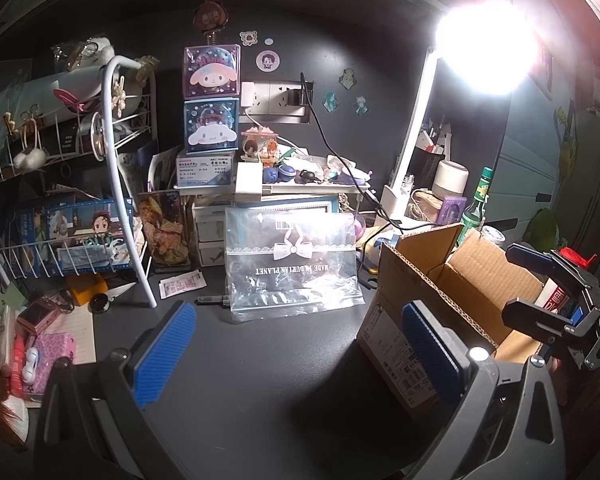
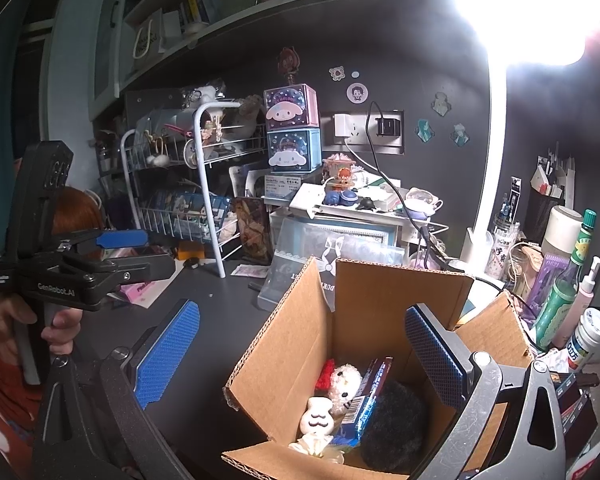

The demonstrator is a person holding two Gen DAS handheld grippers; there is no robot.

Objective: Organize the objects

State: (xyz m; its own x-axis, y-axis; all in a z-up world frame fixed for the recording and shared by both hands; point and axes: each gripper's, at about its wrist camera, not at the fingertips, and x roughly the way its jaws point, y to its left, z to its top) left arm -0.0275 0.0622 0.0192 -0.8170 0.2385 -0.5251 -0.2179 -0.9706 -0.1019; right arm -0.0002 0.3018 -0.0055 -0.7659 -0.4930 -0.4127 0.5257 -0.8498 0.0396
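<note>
- Hovering over the open cardboard box (image 2: 340,344), right hand-held gripper (image 2: 300,354) spread wide, holding nothing.
- Waiting above bare table (image 1: 260,380), left hand-held gripper (image 1: 298,354) also wide and empty.
- Sitting boxed already: plush cat (image 2: 342,382), dark pouch (image 2: 394,424).
- Remaining outside, seemingly unsorted: clear bag (image 1: 294,264), pen (image 1: 214,301).

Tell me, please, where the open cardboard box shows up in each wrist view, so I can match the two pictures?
Left wrist: cardboard box at right, behind the right blue pad.
Right wrist: cardboard box at lower centre, seen from above, toys inside.
Shared landmark: the stacked pink and blue character boxes against the back wall.
</note>
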